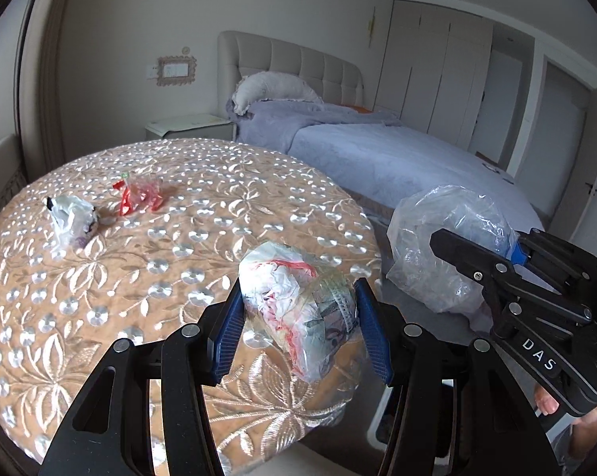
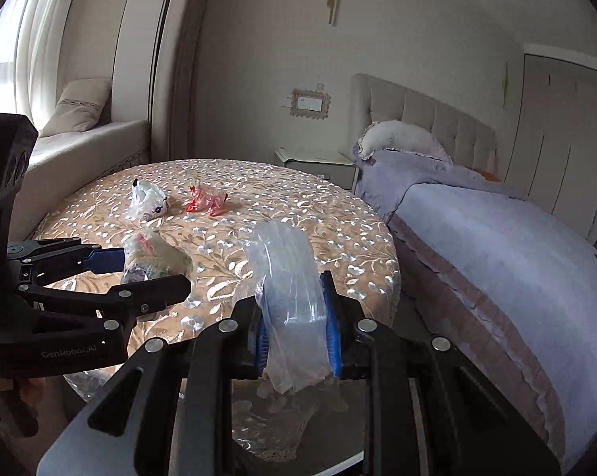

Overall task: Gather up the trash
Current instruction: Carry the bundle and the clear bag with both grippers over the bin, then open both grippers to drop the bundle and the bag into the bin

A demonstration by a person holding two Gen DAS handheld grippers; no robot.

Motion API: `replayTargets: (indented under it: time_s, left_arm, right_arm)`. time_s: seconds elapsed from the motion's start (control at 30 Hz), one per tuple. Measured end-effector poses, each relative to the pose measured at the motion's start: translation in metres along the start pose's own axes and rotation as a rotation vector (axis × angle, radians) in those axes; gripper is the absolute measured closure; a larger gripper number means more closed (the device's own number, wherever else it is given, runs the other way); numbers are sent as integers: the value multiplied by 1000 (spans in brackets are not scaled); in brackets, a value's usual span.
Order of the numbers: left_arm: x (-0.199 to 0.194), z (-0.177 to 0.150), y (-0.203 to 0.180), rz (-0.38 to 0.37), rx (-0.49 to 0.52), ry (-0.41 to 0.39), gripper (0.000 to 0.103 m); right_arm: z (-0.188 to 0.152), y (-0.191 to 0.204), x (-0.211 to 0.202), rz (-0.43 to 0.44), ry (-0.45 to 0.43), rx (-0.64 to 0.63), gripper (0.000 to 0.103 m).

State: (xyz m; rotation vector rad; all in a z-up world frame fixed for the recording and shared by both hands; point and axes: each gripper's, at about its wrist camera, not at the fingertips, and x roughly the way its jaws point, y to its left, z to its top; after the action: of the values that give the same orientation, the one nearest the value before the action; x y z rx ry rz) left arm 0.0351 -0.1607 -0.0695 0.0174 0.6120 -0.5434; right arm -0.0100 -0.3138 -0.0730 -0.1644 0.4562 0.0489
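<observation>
Nearest us, the left hand-held gripper (image 1: pixel 298 317) grips a wad (image 1: pixel 298 309) of crumpled trash above the desk (image 1: pixel 139 277). The right hand-held gripper (image 2: pixel 294 333) is closed on a clear bag (image 2: pixel 290 289). A white wrapper (image 1: pixel 70 220) and a red wrapper (image 1: pixel 139 196) lie farther on the desk.

Daylit bedroom, two fisheye views, moderate brightness.
Daylight from curtained window (image 2: pixel 16 39) at far left, blown out to near white; walls beyond in soft, even grey. Strong specular glints across embossed table (image 1: pixel 147 246) cover, brightest along far rim. Short soft shadows beside small litter on that cover. Glare patches on clear plastic bag (image 1: pixel 449 238). Heavy barrel distortion: wardrobe (image 1: pixel 437 71) lines and bed (image 2: pixel 517 246) edges bowed, black vignette in all corners. Near black hardware underexposed, detail lost in dark. Focus fairly sharp mid-frame, softening slightly toward edges; no marked motion blur.
</observation>
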Motion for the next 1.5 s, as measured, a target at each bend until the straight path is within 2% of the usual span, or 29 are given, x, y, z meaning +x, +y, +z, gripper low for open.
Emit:
replayTargets:
  time_s: [0.27,0.47,0.6,0.83,1.1,1.13,1.23,1.37,1.5]
  left_arm:
    - [16,-24,-59,-133,57,32,49]
    - [41,-44,-101,-217,112,101,49]
    - [53,-56,-128,-261,159,134,49]
    - [71,-74,-158,-291,226,187,49]
    - [108,-101,-187,-342,274,315,49]
    - [113,-104,-190,-345,281,340,47]
    - [132,-110,-196,-330,272,417,5]
    - [137,-109,-192,-275,279,408,5]
    - [125,-98,-181,-218,261,341,5]
  right_arm:
    - [-42,-39,-28,-114,43,61,78]
    - [-73,-68,-40,-199,89,107,78]
    - [-91,-83,-43,-217,110,145,78]
    - [-126,-103,-35,-225,157,196,78]
    - [-153,-133,-31,-268,195,211,77]
    - [-156,-137,-31,-271,204,216,77]
    - [-167,-147,-28,-277,223,239,76]
    - [-176,-152,-22,-270,239,257,76]
    - [-180,-150,-14,-240,257,254,76]
